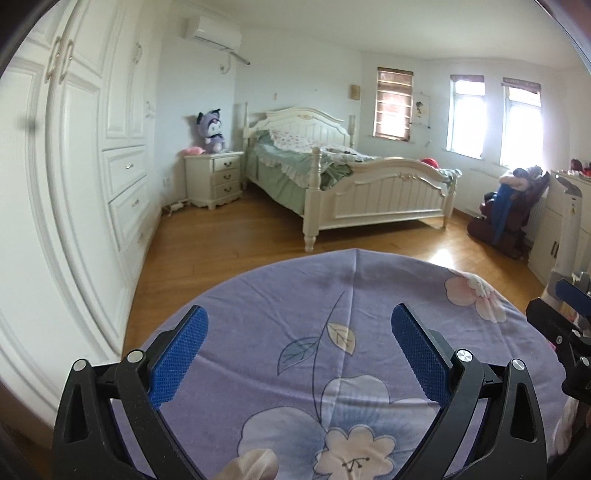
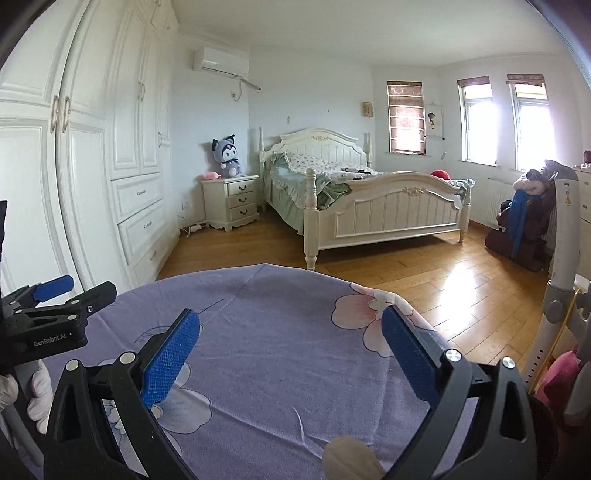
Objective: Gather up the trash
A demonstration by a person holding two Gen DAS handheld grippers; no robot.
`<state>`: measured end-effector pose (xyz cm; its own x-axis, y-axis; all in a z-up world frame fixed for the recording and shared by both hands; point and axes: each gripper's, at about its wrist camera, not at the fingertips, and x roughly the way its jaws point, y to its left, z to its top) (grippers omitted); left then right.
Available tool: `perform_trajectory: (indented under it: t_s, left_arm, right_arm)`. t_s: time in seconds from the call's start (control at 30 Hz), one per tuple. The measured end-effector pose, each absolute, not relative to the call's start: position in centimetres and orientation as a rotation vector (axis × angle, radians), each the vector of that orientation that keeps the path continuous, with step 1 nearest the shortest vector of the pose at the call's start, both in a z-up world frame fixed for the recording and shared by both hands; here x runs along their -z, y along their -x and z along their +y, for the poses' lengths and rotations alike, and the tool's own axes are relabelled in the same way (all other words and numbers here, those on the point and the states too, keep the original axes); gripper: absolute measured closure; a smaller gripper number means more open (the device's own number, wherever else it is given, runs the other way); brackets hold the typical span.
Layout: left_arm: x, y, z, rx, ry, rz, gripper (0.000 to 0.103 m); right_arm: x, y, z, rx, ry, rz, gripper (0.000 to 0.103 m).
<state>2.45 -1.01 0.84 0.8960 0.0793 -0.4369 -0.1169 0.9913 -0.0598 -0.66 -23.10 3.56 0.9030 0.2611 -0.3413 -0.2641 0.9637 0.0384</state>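
A home bedroom: a white bed (image 1: 347,173) with rumpled bedding, a nightstand (image 1: 214,179) carrying a plush toy (image 1: 211,125), a built-in wardrobe (image 1: 85,147), a wall air conditioner (image 1: 214,33), wooden floor (image 1: 229,243).

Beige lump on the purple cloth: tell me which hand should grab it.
Right, probably. The beige lump lies on the purple cloth between the open fingers of the right tool. The left tool hangs off to the side. What the lump is, I cannot tell.
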Motion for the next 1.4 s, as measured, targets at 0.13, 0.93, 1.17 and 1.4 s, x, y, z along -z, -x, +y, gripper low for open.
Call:
perform_trajectory:
  t_s: [0.13, 0.93, 1.17, 1.4]
  left_arm:
    - [0.0, -2.1, -1.0, -0.126, 0.087, 0.452, 0.005]
    - [2.5, -3.3, -0.3, -0.123, 0.102, 0.554, 0.005]
    - [2.8, -3.6, 0.0, -0.121, 0.12, 0.57, 0.005]
    - [3.0, -3.6, 0.2, -0.126, 0.131, 0.582, 0.005]
  right_arm:
    - [-3.0, 0.7, -23.3, -0.253, 0.005, 0.333, 0.005]
    - [-2.5, 1.2, -23.8, -0.198, -0.013, 0.339, 0.005]
    - [-2.4, 1.5, -23.9, -0.191, -0.018, 0.331, 0.005]
    - [-2.4, 1.2, -23.8, -0.18, -0.026, 0.336, 0.005]
